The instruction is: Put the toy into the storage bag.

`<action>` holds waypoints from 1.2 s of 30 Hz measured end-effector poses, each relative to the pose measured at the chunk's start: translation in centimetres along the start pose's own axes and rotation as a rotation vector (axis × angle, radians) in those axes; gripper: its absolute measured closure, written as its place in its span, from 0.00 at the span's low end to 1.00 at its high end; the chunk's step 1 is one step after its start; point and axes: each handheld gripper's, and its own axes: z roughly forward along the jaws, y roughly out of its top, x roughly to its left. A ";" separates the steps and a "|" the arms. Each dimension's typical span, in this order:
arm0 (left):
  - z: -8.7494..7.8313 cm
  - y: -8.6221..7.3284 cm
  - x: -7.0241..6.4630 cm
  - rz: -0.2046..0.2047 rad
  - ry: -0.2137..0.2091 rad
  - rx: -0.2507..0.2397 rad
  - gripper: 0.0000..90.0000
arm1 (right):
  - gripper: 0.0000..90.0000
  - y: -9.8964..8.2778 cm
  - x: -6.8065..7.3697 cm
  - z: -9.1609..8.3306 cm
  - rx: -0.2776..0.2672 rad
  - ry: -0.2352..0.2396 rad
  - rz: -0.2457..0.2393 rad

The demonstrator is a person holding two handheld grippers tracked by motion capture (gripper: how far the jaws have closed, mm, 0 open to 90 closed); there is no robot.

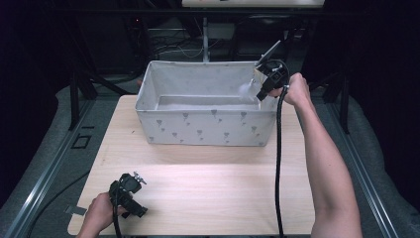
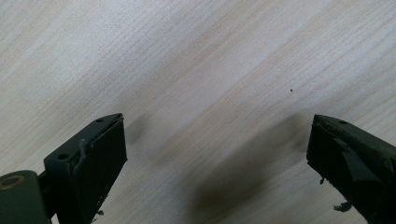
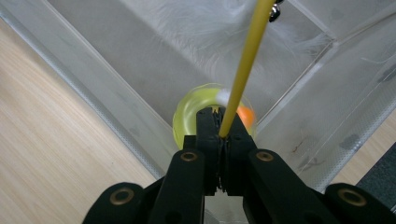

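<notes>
Here, a yellow stick point(image 3: 245, 60) of a feathered toy is pinched between the fully closed jaws of the right gripper point(image 3: 223, 133), held over the fabric bin point(image 1: 205, 128) for deposit; the left gripper point(image 2: 217, 154) is rested wide open and empty on the table point(image 1: 208, 188).

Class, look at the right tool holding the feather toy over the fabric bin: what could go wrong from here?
1. The right tool pinches only the end of the thin yellow stick, so the stick may pivot or slip.
2. The white feathers hang near the fabric bin wall and could drag or snag there.
</notes>
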 end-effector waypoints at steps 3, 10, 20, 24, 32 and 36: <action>0.0 0.0 0.0 0.003 0.002 0.000 0.06 | 0.98 -0.2 0.0 0.3 0.018 -0.009 -0.007; 0.0 0.0 0.0 0.001 -0.002 0.001 0.06 | 0.98 -0.5 0.0 0.9 0.051 -0.014 -0.009; 0.0 0.0 0.0 0.004 -0.002 0.003 0.06 | 0.98 -0.8 -0.3 1.8 0.075 -0.002 0.008; 0.0 0.0 0.0 0.004 -0.001 0.003 0.06 | 0.98 -0.9 -0.4 2.2 0.078 0.004 0.019; 0.0 0.0 0.0 0.005 -0.002 0.003 0.06 | 0.98 -0.9 -0.4 2.8 0.095 0.002 0.026; 0.0 0.0 0.0 0.004 -0.002 0.004 0.06 | 0.98 -0.9 -0.5 3.1 0.101 0.005 0.033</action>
